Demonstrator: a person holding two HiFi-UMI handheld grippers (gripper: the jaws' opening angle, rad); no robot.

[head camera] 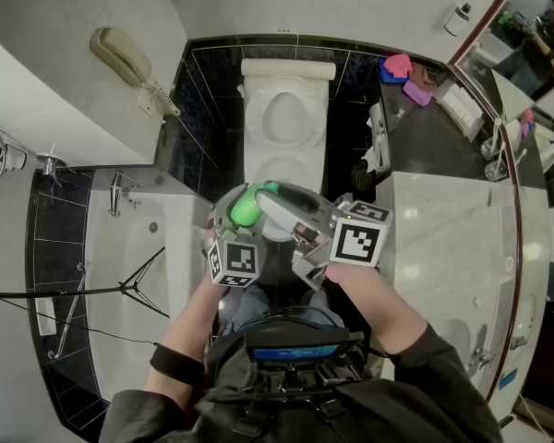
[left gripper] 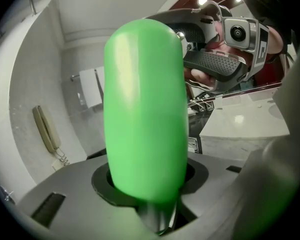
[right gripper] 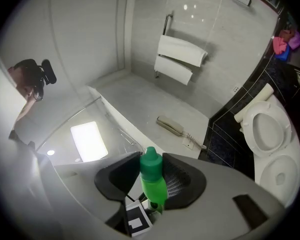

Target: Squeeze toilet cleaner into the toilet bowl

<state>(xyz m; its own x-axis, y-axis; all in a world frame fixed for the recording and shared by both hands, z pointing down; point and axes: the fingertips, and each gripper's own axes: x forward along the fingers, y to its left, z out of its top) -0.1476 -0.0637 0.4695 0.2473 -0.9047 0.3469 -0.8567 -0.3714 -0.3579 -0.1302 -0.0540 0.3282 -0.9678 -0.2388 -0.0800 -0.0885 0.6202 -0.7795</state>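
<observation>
A green toilet cleaner bottle [head camera: 245, 209] is held in front of me, above the white toilet [head camera: 286, 109] with its lid up. My left gripper [head camera: 235, 218] is shut on the bottle's body [left gripper: 145, 109], which fills the left gripper view between the jaws [left gripper: 150, 184]. My right gripper [head camera: 275, 197] comes in from the right, its two dark pads closed against the green cap [right gripper: 151, 164]. The bottle's neck [right gripper: 156, 190] shows below the cap, with the right gripper [right gripper: 151, 176] around it. The toilet bowl [right gripper: 270, 129] lies off to the right in the right gripper view.
A bathtub [head camera: 120, 275] runs along the left, with a wall phone [head camera: 129, 63] above it. A marble counter [head camera: 443, 238] stands at the right, with pink and purple cloths [head camera: 402, 72] on the dark ledge behind. Folded towels [right gripper: 180, 59] hang on the wall.
</observation>
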